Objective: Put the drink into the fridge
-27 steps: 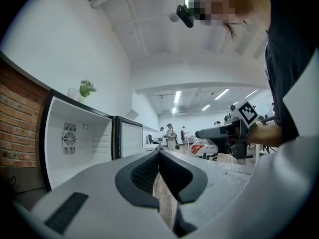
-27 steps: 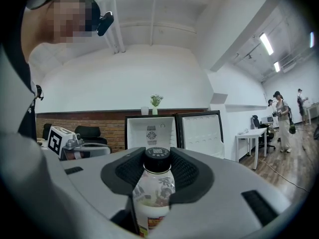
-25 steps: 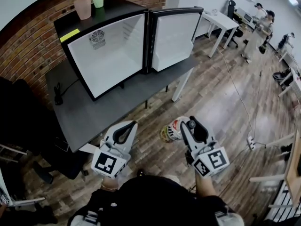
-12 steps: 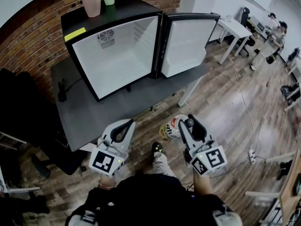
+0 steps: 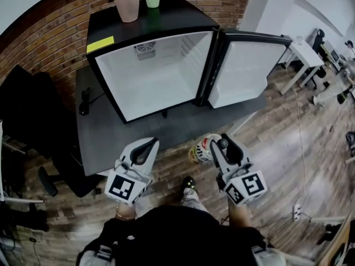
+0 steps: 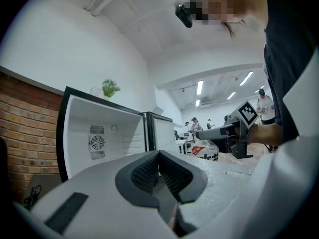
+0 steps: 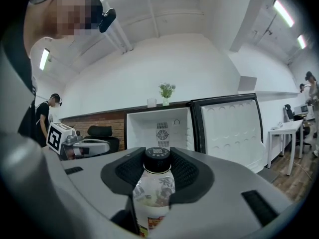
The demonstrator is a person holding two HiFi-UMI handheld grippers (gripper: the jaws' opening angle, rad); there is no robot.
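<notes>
Drink bottle (image 5: 203, 150) of pale plastic with a black cap hangs over the wooden floor (image 5: 277, 148) at 5 o'clock in the head view, well apart from the dark grey table (image 5: 133, 134) at 12 o'clock and the black, white-lined mini fridge (image 5: 150, 82) standing door-open on it. The right gripper (image 5: 218, 144) pinches the bottle near its cap; the left gripper (image 5: 151, 144), at 7 o'clock, is pressed together, empty.

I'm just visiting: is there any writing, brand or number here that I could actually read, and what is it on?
Nothing reads clearly.
Drink bottle label: red and black print, too blurred to read.
Bottle cap: tiny print, unreadable.
Yellow sticker on the fridge: no legible text.
Square markers: black-and-white patterns, not words.
</notes>
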